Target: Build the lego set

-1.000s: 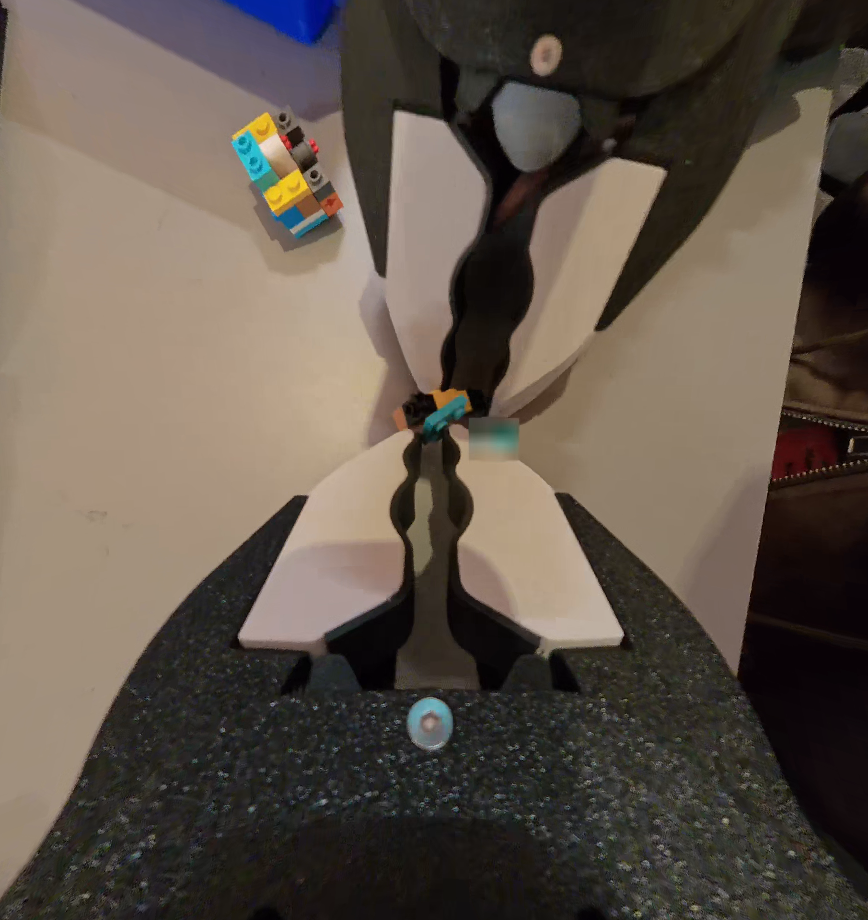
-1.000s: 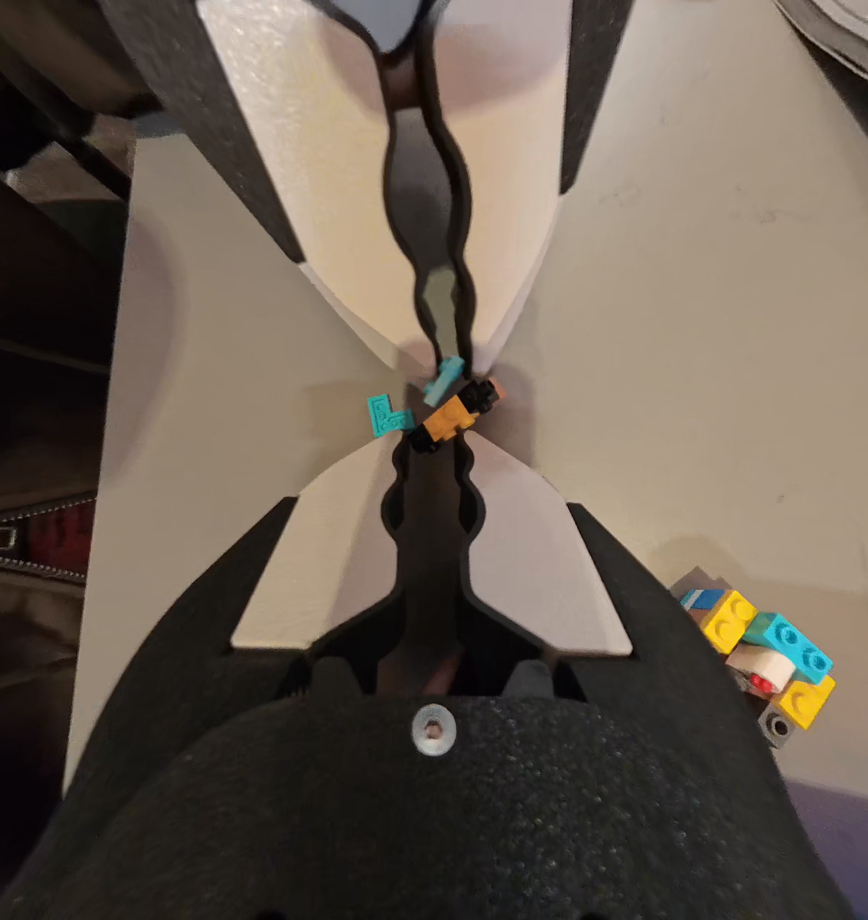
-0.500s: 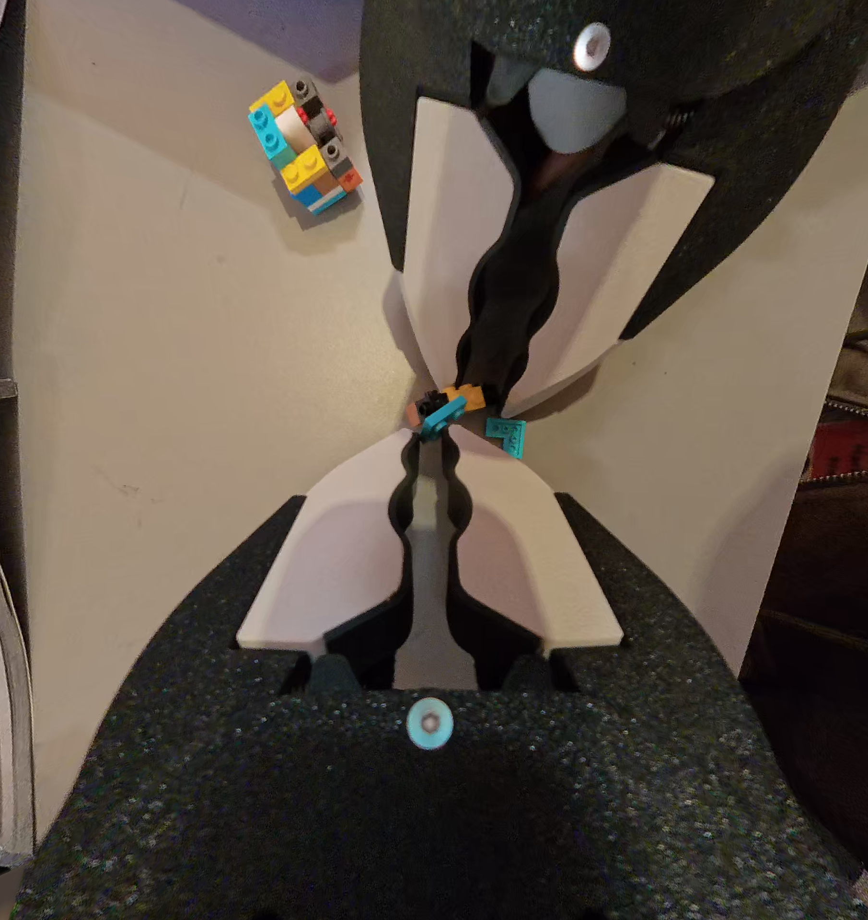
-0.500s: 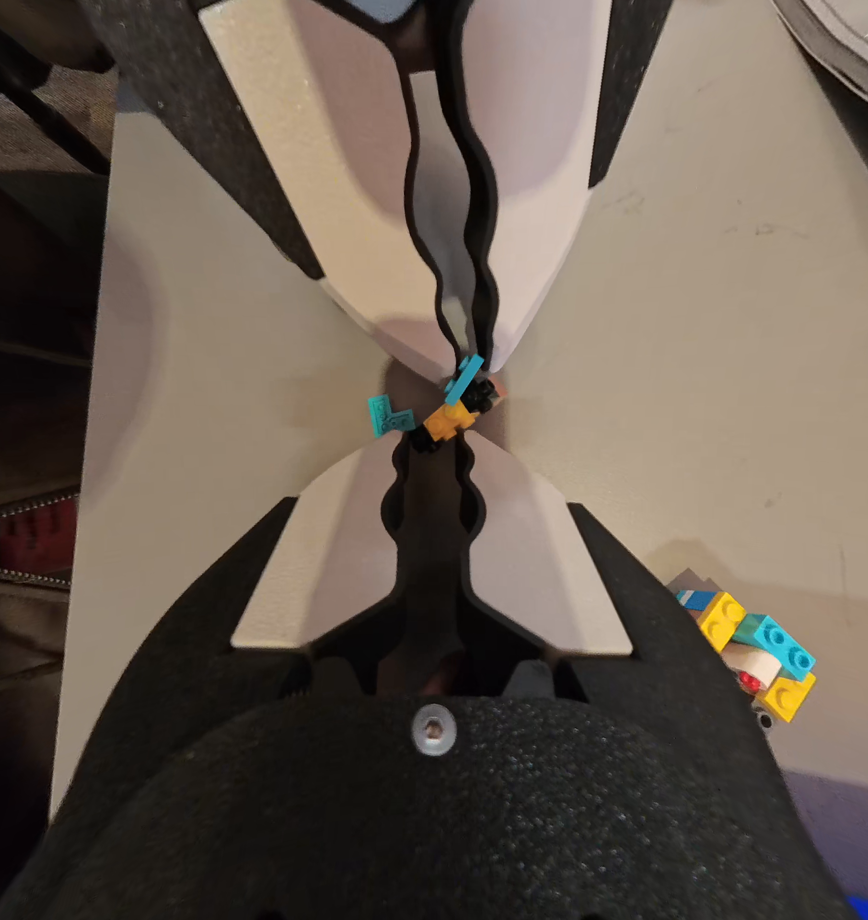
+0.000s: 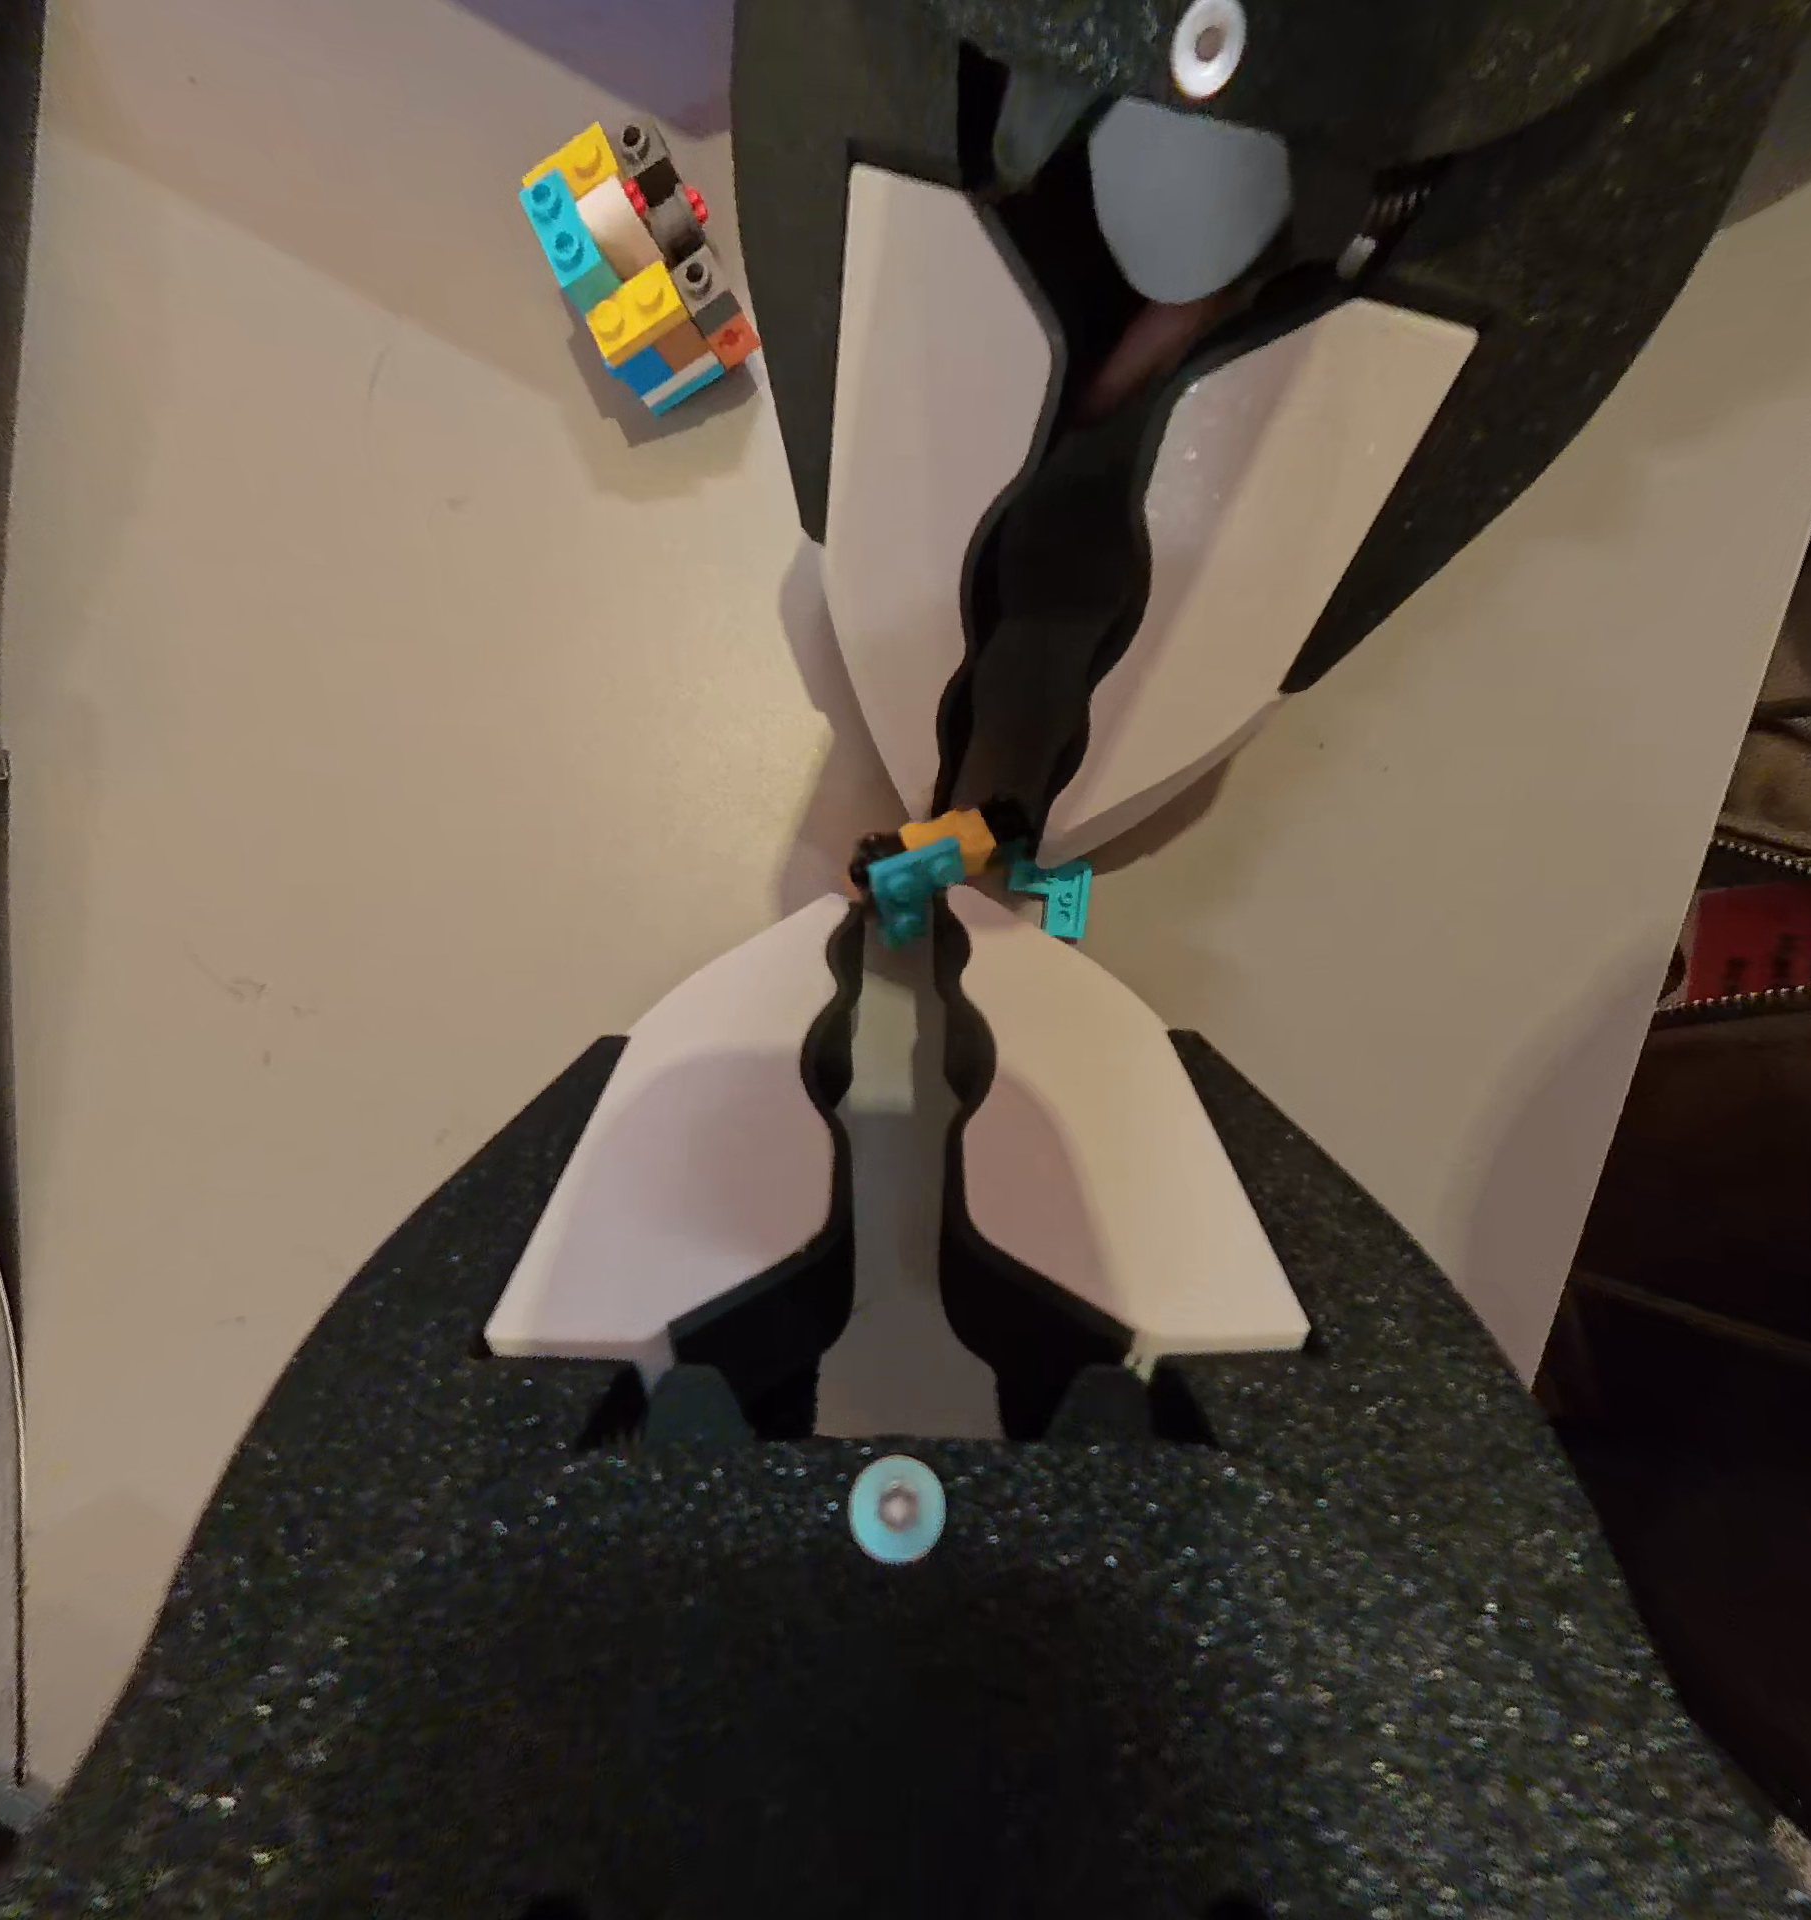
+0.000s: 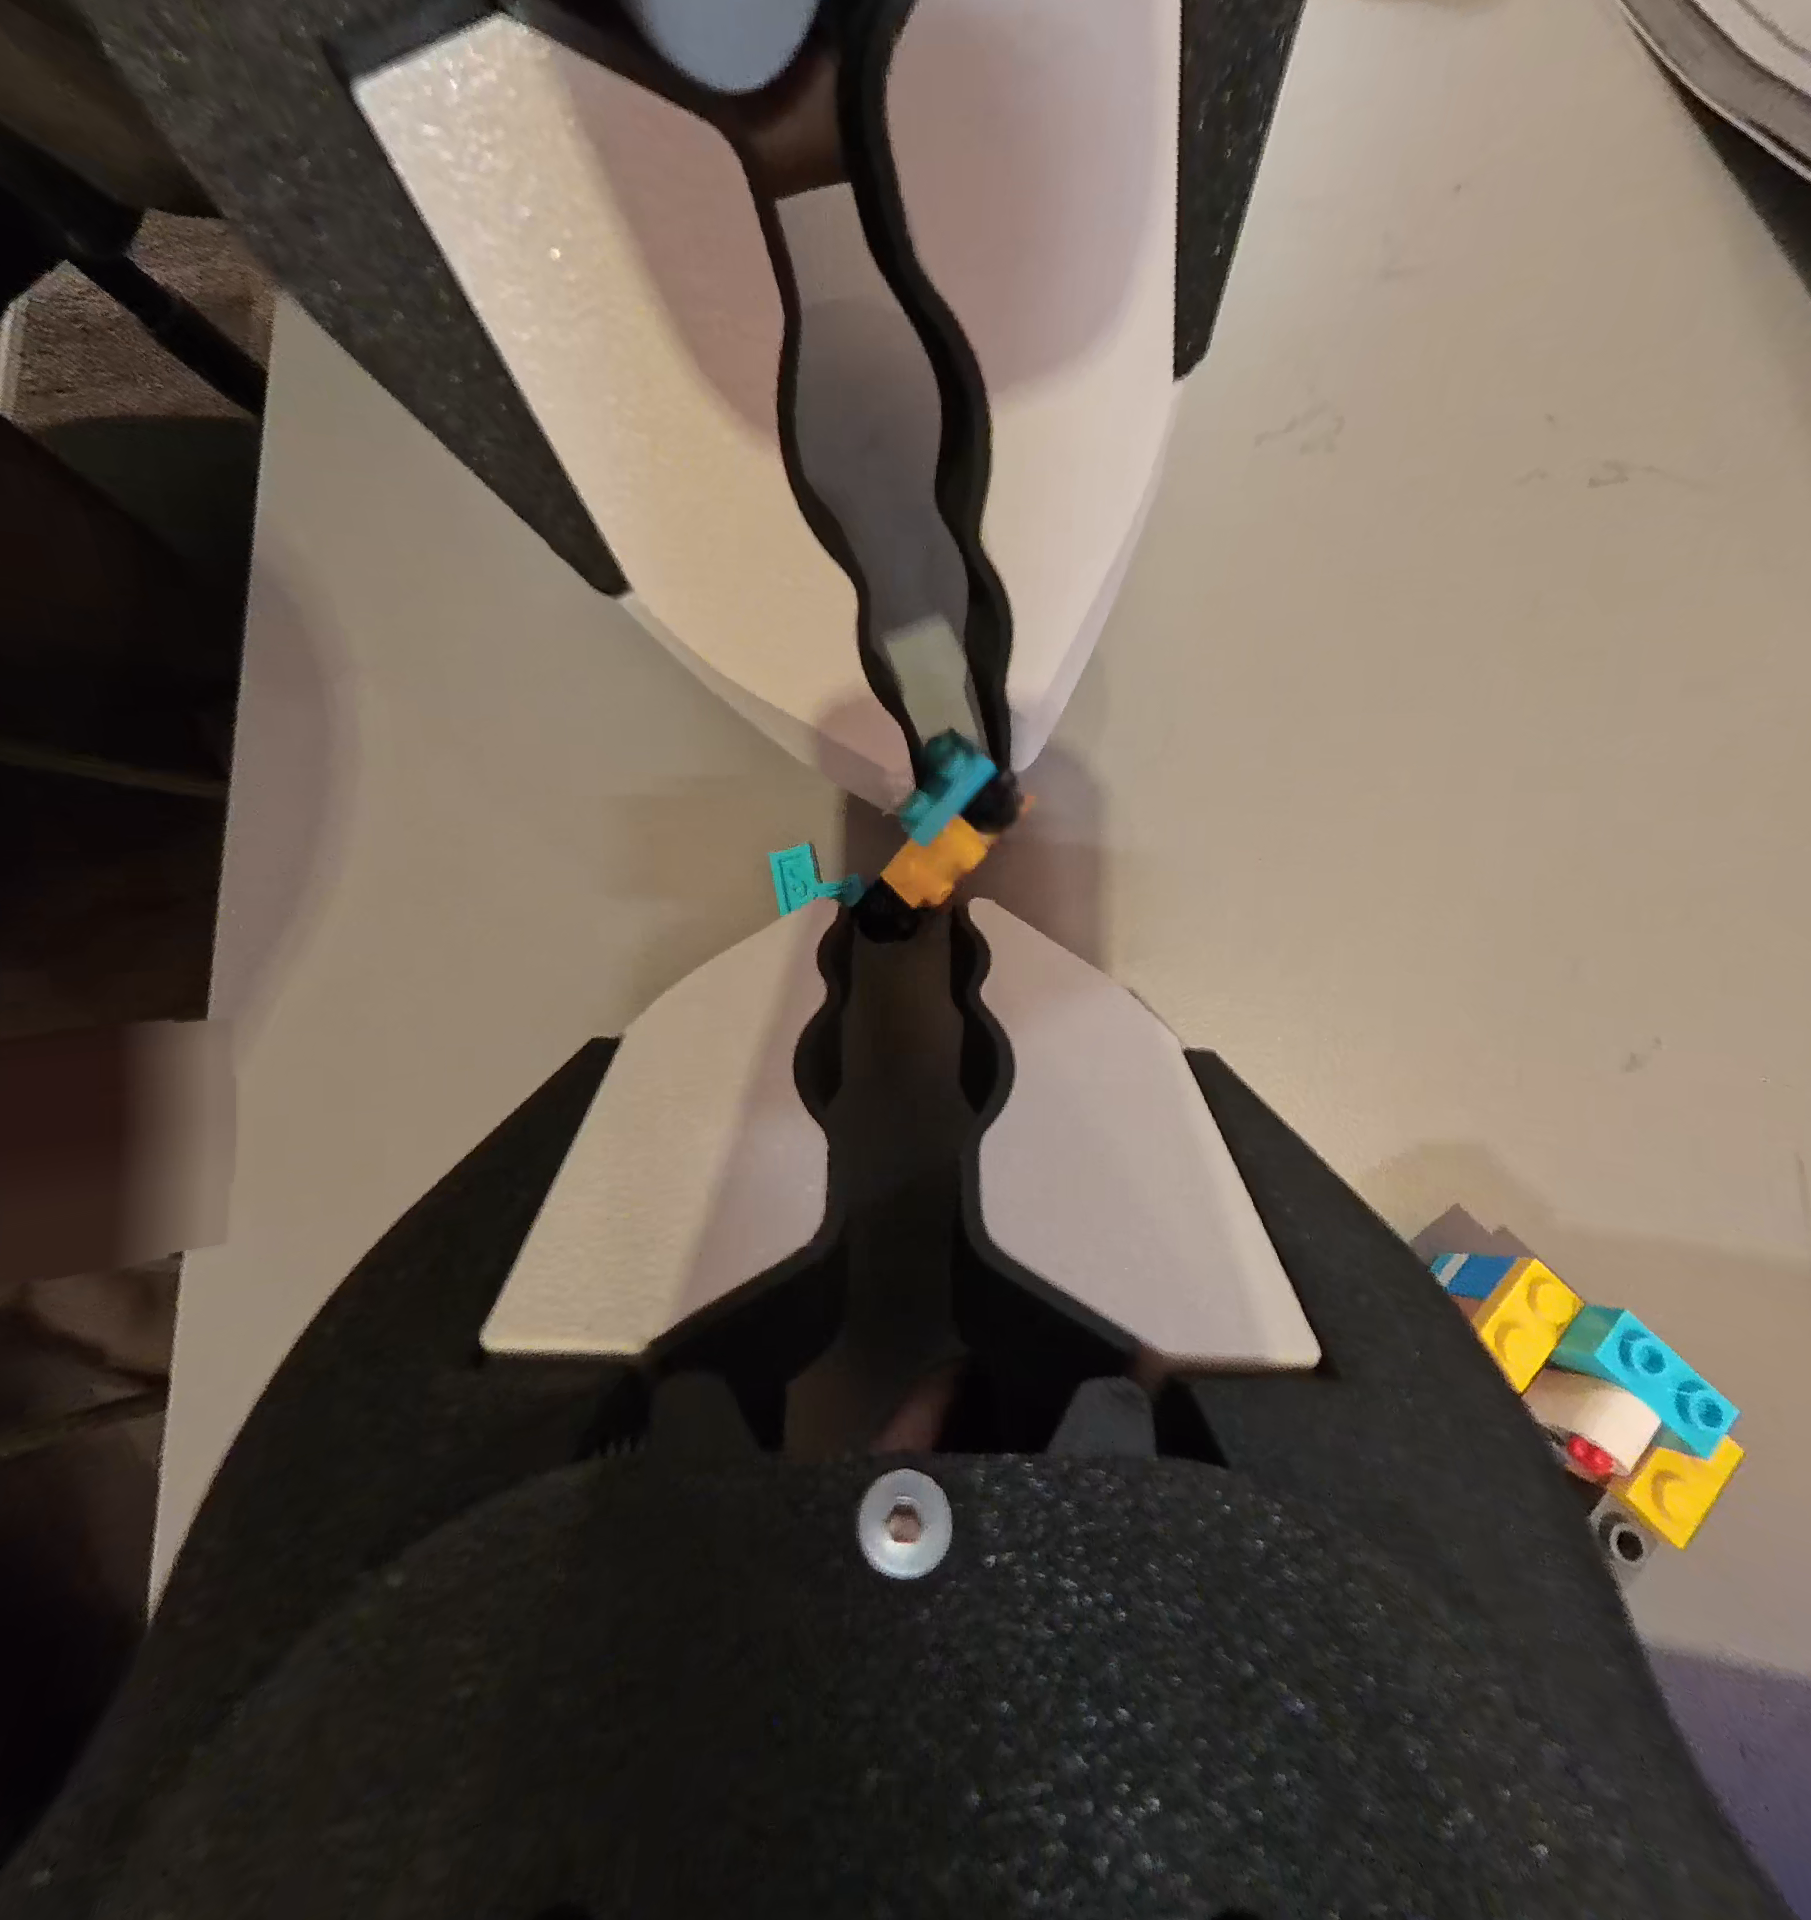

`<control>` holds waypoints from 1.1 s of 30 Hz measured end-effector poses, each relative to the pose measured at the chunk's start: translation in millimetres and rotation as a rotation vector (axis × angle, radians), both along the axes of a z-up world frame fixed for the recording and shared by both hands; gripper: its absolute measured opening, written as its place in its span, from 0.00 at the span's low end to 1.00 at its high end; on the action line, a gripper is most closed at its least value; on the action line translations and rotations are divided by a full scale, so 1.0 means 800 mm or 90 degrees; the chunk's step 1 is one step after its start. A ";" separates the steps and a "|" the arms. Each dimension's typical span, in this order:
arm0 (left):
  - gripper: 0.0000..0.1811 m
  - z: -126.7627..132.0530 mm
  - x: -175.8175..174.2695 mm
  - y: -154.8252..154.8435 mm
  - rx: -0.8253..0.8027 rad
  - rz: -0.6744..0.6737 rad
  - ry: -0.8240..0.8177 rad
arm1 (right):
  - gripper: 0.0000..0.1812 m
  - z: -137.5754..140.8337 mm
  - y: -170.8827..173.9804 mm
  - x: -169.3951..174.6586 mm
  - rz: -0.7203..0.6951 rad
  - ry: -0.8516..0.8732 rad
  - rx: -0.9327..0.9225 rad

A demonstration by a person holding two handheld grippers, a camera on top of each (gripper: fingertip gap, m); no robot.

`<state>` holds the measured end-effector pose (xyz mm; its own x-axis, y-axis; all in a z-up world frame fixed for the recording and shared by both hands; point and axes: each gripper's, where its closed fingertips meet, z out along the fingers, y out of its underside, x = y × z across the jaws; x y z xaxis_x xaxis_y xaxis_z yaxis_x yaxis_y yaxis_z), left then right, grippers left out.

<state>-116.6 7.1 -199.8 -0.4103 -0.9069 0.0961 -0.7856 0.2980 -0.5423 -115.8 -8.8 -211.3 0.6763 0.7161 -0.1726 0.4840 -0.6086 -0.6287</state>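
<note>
My left gripper (image 5: pixel 896 920) is shut on a small teal plate (image 5: pixel 911 894). My right gripper (image 6: pixel 901 920) is shut on a small orange and black piece (image 6: pixel 927 868). The two grippers meet tip to tip above the beige table (image 5: pixel 361 727). The teal plate (image 6: pixel 942 795) lies against the orange and black piece (image 5: pixel 953 836). A teal L-shaped piece (image 5: pixel 1057 894) lies on the table just beside the tips, and also shows in the right wrist view (image 6: pixel 797 878). A partly built model of yellow, teal, white and grey bricks (image 5: pixel 641 265) lies apart on the table, seen also in the right wrist view (image 6: pixel 1587 1382).
The table's edge runs close to the grippers, with a dark bag with a zipper (image 5: pixel 1794 935) beyond it. A grey curved object (image 6: pixel 1794 125) lies at the table's far side. Bare tabletop (image 6: pixel 1400 727) lies between the grippers and the model. Both grippers' tips are close together, under 4 cm apart.
The teal plate has turned and now lies flatter against the orange and black piece. Both grippers stayed shut. The views shifted slightly, so the model sits lower in the left wrist view.
</note>
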 end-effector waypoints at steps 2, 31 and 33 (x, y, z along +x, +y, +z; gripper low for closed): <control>0.07 -0.001 -0.001 0.000 -0.003 0.000 0.004 | 0.10 0.001 0.001 -0.001 0.000 -0.001 0.004; 0.21 -0.011 -0.002 -0.006 0.015 0.075 -0.050 | 0.15 0.008 0.006 0.025 -0.042 -0.021 0.064; 0.21 -0.011 0.000 -0.008 0.013 0.081 -0.048 | 0.15 0.008 0.006 0.027 -0.046 -0.021 0.065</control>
